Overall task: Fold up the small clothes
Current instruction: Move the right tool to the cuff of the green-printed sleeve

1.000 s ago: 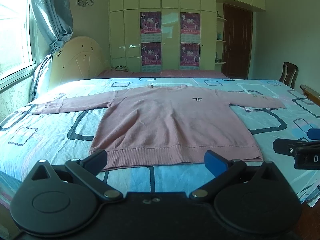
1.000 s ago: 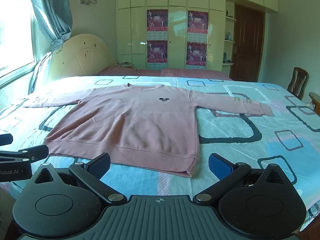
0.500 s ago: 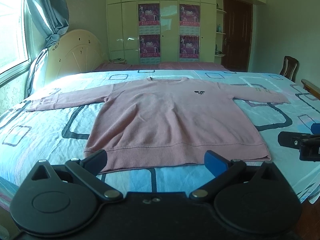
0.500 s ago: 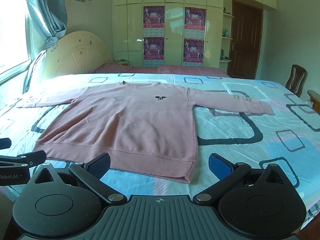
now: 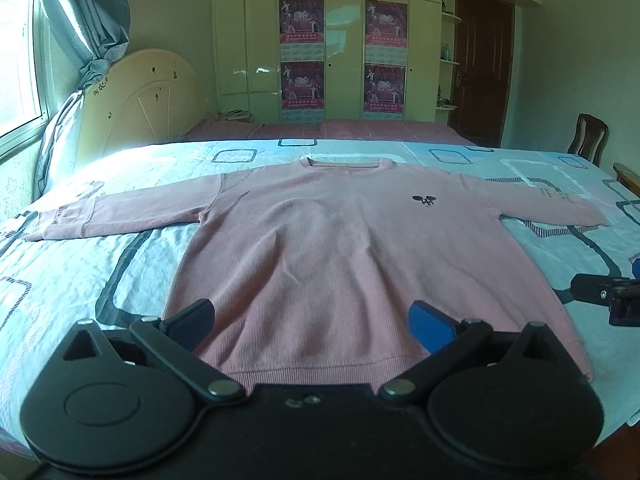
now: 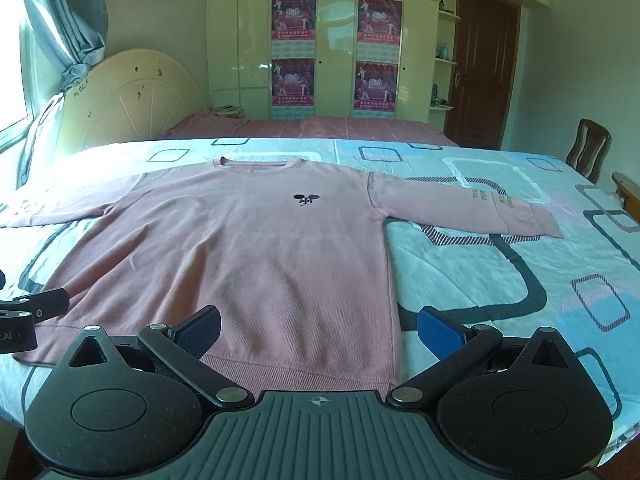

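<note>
A pink long-sleeved sweater [image 5: 320, 248] [image 6: 248, 252] lies flat and face up on the bed, both sleeves spread out sideways, a small dark logo on the chest. My left gripper [image 5: 316, 320] is open, its fingers above the hem's left half with nothing between them. My right gripper [image 6: 320, 330] is open too, straddling the hem's right corner, with no cloth held. Each gripper shows at the edge of the other's view: the right gripper [image 5: 612, 296], the left gripper [image 6: 28, 316].
The bed [image 6: 500, 280] carries a light blue cover with dark rounded squares. A cream headboard [image 5: 140, 104] and curtained window stand at the left, wardrobe doors with posters [image 6: 294, 52] at the back, a wooden chair [image 6: 588, 152] and dark door at the right.
Both grippers have moved forward and lower over the bed, so the hem now lies under their fingers. The sweater has not moved; both stay open.
</note>
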The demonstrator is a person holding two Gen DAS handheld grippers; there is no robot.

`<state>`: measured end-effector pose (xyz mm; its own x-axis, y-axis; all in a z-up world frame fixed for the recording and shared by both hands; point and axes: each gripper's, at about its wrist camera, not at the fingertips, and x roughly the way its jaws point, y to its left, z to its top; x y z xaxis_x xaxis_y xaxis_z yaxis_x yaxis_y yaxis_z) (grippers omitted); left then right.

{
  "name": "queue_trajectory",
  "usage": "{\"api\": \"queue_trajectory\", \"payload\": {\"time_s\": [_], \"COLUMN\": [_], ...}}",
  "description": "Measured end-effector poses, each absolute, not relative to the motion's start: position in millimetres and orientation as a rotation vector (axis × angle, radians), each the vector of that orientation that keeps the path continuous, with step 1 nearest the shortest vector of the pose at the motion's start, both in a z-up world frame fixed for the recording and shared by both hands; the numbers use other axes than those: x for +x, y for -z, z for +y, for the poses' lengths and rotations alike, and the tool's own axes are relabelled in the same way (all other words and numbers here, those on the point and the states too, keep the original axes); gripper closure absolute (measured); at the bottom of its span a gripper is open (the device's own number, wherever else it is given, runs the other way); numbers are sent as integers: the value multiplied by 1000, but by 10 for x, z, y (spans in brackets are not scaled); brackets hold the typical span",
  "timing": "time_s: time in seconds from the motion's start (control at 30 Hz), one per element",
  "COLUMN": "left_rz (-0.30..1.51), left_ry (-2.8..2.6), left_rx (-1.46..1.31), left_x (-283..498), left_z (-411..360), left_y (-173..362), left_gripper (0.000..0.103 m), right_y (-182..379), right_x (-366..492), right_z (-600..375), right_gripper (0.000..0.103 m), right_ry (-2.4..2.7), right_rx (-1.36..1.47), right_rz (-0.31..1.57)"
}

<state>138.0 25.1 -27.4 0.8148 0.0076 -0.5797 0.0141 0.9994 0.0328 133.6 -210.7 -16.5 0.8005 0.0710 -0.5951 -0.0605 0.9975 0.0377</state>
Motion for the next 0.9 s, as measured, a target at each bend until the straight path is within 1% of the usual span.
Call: {"api": "queue_trajectory", "payload": {"time_s": [0.4,0.53,0.9], "left_rz": [639,635,708], "left_ry": [134,168,146], "left_rx": [56,56,69], "left_x": [2398,2599,3115], "left_z": [331,226,-276], "left_y": [290,337,449], "left_gripper": [1,1,1], "right_y": [188,201,379], "right_x": [2228,2374,2892], "right_z": [-2363,-2561,-3294], "right_gripper": [0,0,0], "right_ry": [112,171,211], "right_rx": [35,31,46], "right_rz": [660,671,694]}}
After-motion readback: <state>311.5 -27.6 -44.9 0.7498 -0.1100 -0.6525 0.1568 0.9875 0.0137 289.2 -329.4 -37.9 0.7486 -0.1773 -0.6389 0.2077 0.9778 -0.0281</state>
